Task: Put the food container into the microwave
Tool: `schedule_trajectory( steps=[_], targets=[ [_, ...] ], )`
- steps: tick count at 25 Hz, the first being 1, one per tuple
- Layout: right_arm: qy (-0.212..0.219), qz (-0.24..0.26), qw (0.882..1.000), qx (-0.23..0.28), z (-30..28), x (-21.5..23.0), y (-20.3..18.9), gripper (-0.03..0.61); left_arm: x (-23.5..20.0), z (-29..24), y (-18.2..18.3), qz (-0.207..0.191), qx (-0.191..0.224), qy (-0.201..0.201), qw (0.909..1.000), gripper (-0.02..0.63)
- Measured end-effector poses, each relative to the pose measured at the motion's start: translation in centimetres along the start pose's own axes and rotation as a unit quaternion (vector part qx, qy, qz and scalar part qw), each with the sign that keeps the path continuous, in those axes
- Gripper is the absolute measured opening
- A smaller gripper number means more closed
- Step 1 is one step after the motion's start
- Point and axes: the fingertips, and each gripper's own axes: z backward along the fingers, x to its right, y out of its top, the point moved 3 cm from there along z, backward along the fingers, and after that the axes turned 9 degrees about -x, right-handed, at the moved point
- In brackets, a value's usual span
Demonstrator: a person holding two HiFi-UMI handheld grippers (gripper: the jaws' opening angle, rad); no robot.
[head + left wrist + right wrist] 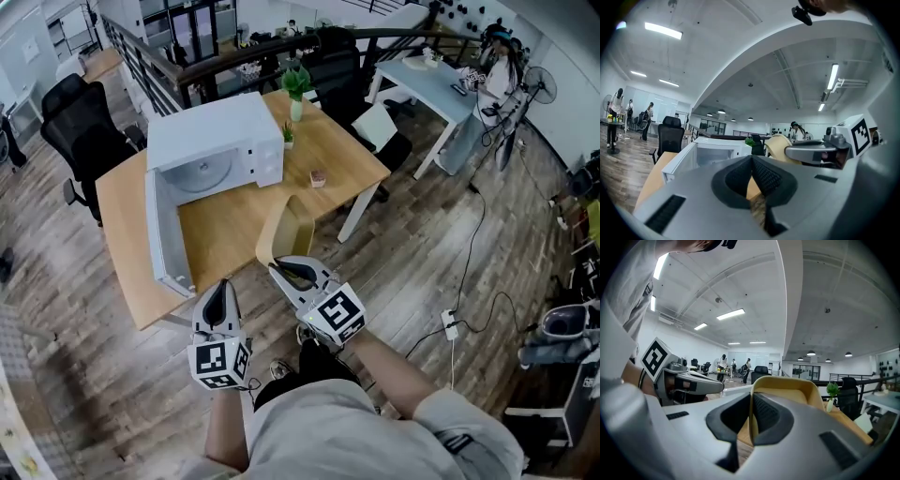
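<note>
Your right gripper [285,272] is clamped on the near wall of the food container [285,231]. In the right gripper view the thin tan wall stands pinched between the two dark pads of that gripper [751,416], and the rest of the food container [787,391] rises beyond them. Your left gripper [222,292] has its jaws pressed together with nothing between them, which the left gripper view confirms [752,172]. It hangs just beside the right one, over the near edge of the table [349,152].

The container is held up off the wooden tabletop, in front of the white microwave [225,141]. The microwave door [159,234] is swung wide open toward you, and the round turntable shows inside. Past the microwave, a small potted plant [296,86] stands on the far side of the table, and a black office chair [82,127] sits to the table's left.
</note>
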Motion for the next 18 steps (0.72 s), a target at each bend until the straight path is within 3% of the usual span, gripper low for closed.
schedule_trajectory(
  steps=[18],
  targets=[
    [0.027, -0.011, 1.000, -0.006, -7.4, 5.5, -0.5, 0.021, -4.8, -6.9, 0.7, 0.002, -0.021, 0.034, 0.9992, 0.011]
  ],
)
